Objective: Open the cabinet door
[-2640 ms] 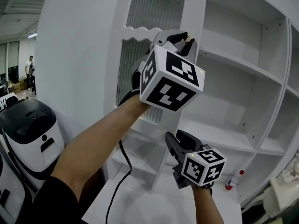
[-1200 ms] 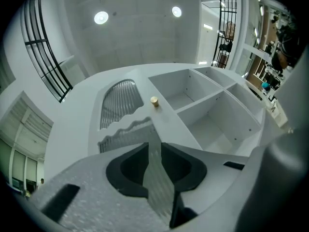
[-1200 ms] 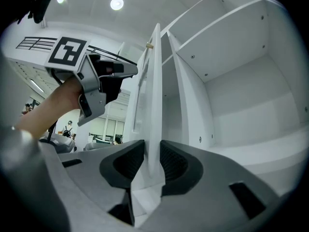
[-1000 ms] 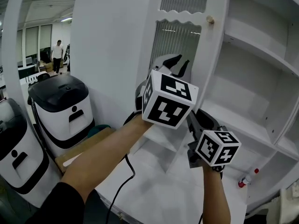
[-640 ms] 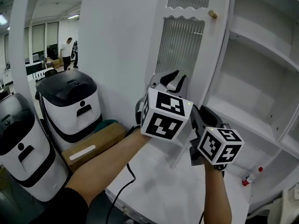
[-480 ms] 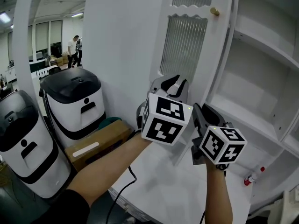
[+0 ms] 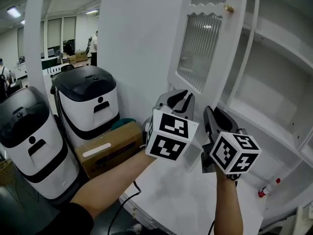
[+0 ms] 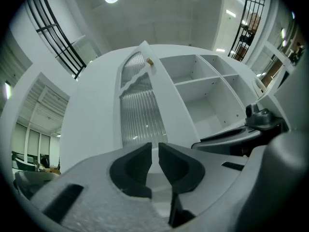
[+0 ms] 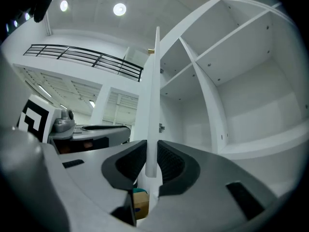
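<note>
Open-plan room behind, white shelf unit (image 7: 279, 77) at right. White cabinet door (image 7: 200, 48) with ribbed glass pane and small brass knob (image 7: 228, 7) stands swung wide open. Right tool (image 9: 150, 163), jaws just closing, pinches its lower edge. Left tool (image 8: 155, 161), nearly pressed together and empty, has dropped from the knob since earlier.

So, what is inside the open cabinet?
Bare white shelves, and one small red-capped bottle low at the right. The upper shelves show only their undersides, and the open door covers the left part, so what lies there cannot be seen.
</note>
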### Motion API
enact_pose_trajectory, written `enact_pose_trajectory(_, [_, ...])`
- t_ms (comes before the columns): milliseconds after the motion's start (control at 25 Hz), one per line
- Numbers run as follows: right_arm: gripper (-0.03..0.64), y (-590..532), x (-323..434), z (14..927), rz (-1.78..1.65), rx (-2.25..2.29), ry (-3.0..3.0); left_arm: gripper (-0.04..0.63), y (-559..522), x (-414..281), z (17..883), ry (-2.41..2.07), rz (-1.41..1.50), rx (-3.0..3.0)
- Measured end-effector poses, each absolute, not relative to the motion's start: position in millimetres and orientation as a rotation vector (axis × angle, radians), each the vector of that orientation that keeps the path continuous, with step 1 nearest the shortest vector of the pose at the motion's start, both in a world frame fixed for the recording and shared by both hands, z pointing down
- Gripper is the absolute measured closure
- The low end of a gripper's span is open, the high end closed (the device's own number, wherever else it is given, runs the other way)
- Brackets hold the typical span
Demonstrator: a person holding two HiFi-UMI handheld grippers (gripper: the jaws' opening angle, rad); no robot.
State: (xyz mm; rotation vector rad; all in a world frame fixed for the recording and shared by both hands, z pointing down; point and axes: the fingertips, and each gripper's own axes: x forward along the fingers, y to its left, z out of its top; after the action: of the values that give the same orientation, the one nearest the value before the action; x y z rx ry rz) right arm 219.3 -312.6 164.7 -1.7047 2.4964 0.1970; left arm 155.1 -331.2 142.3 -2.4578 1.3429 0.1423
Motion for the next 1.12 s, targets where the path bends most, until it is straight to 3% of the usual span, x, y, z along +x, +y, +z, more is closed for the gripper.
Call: enact_pose_trajectory(1120, [0.546,-286.9,143.4,164.8,0.249,-1.620,2.501,0.577,-306.2,95.4,169.4,1.373,0.139,-2.538])
